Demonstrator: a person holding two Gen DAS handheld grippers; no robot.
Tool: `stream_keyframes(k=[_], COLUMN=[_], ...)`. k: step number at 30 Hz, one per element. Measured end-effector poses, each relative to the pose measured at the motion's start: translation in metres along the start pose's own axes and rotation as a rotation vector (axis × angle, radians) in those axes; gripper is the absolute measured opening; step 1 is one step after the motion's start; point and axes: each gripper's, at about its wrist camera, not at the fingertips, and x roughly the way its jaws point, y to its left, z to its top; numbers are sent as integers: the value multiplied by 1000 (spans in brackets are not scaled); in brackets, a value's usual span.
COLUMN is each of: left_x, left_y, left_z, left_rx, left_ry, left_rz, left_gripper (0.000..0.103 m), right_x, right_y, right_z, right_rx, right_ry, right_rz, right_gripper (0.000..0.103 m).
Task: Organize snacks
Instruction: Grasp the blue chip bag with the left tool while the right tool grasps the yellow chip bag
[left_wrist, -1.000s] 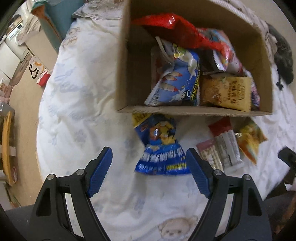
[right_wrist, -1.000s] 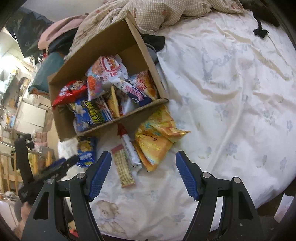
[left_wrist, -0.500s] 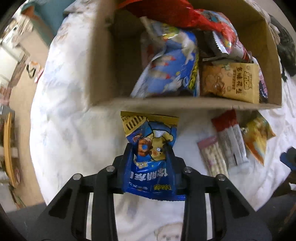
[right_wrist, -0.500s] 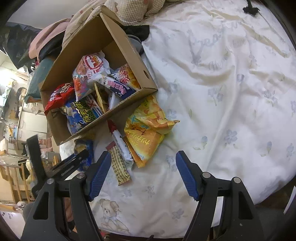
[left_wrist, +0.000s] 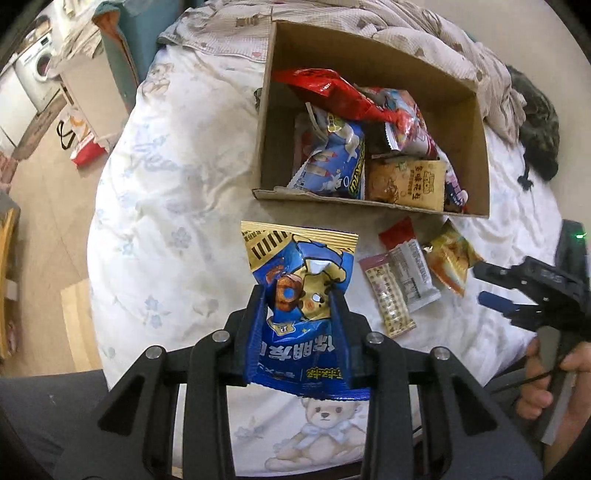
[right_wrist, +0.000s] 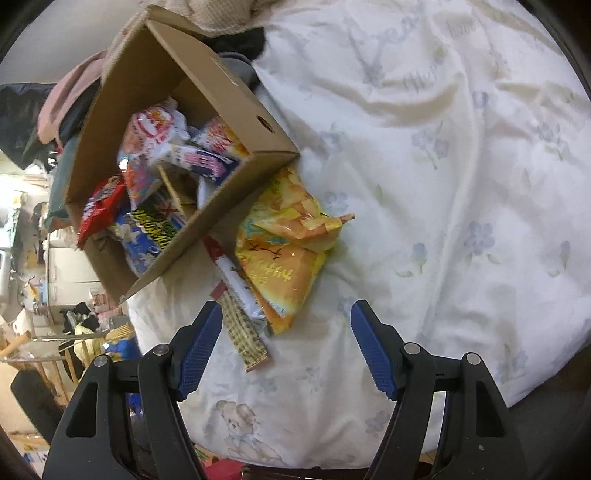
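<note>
My left gripper (left_wrist: 299, 299) is shut on a blue and gold snack bag (left_wrist: 301, 273), lifted off the bedsheet below the cardboard box (left_wrist: 269, 110). The box holds several snack packs, among them a red bag (left_wrist: 325, 90). Loose on the sheet by the box's near wall lie an orange-yellow bag (right_wrist: 284, 254), a white bar with a red end (right_wrist: 232, 273) and a checked wafer pack (right_wrist: 243, 332). My right gripper (right_wrist: 286, 321) stands open just above the sheet, below the orange-yellow bag, its left finger beside the wafer pack. In the left wrist view the right gripper (left_wrist: 517, 295) shows at the right, held by a hand.
The box (right_wrist: 207, 92) sits on a white flowered bedsheet (right_wrist: 461, 184), with a rumpled checked blanket (left_wrist: 424, 40) behind it. The bed's edge drops to the floor (left_wrist: 48, 184) on the left, where a washing machine (left_wrist: 33, 70) and clutter stand.
My left gripper closed on the blue snack bag and lifted it off the sheet, pulling back from the box. My right gripper sank toward the loose snacks and rolled, staying open.
</note>
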Motion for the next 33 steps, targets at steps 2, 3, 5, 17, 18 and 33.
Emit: stream_keyframes(k=[2,3,5,17,18,33], left_x=[2,2,3,8,9,14], left_y=[3,3,2,8,8,8], left_z=[1,-1,-2,-2,-1,0], left_rx=[0,0,-4,-29,-30,-43], left_ry=[5,11,24,3,5,3], left_rz=[-4,-7,-21,6,6,24], left_gripper=[30,30,30,30,30,30], right_x=[9,15,25,56,55,3], right_y=[1,3,7,15,16,15], right_z=[6,11,18,32,31,-3], right_rx=[24,29,28,1,-2,-69], right_ry=[6,9,12,0,-2,-58], right_rz=[-13,-17,-20,-49,-42,-34], right_gripper=[75,75,75,68,59,32])
